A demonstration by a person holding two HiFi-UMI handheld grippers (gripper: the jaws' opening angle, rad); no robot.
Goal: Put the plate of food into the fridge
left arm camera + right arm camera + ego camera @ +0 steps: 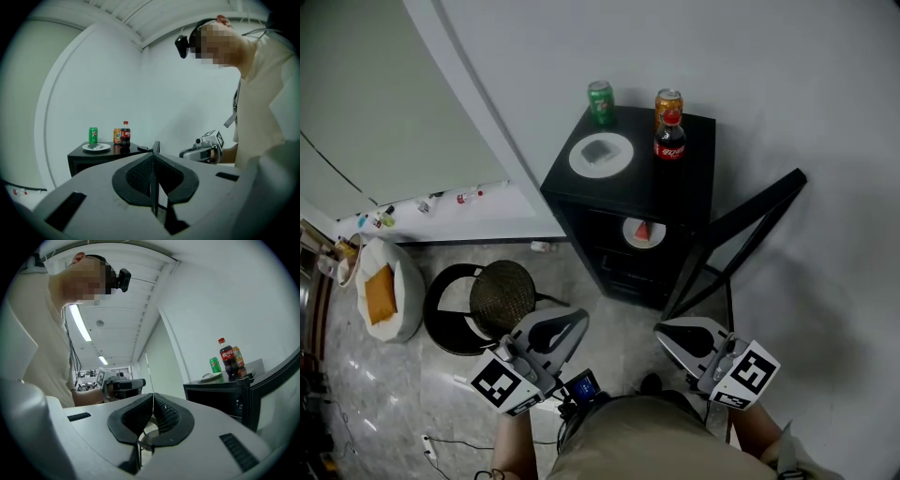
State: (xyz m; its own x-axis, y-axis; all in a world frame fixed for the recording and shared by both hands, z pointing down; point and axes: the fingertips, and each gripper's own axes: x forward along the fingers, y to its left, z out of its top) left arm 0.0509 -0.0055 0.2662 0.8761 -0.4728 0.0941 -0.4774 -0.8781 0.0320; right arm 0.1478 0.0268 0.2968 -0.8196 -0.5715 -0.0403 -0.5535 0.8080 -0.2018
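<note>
1. A low black fridge (pixel 639 184) stands against the pale wall. Its black door (pixel 742 230) is swung wide open on the right-hand side.
2. On a shelf inside the open fridge sits a small white plate with a red wedge of food (pixel 643 232). The wedge may be a slice of watermelon, though it is too small to be sure.
3. On the fridge's top lies a larger white plate with something grey on it (pixel 601 154). A green drinks can (pixel 600 101) stands just behind it. Towards the right corner are an orange drinks can (pixel 668 99) and a dark cola bottle with a red cap (pixel 670 137), close together.
4. The left gripper (pixel 564 325) is held level and aimed towards the fridge, well apart from it. Its jaws are closed pad against pad, with nothing between them.
5. The right gripper (pixel 678 335) is held beside it, also level and well short of the fridge. Its jaws are pressed together too, and they hold nothing.
6. On the marbled floor to the left stands a round black stool with a mesh seat (pixel 502 295). Further left is a white cushion with an orange thing on it (pixel 386 296).
</note>
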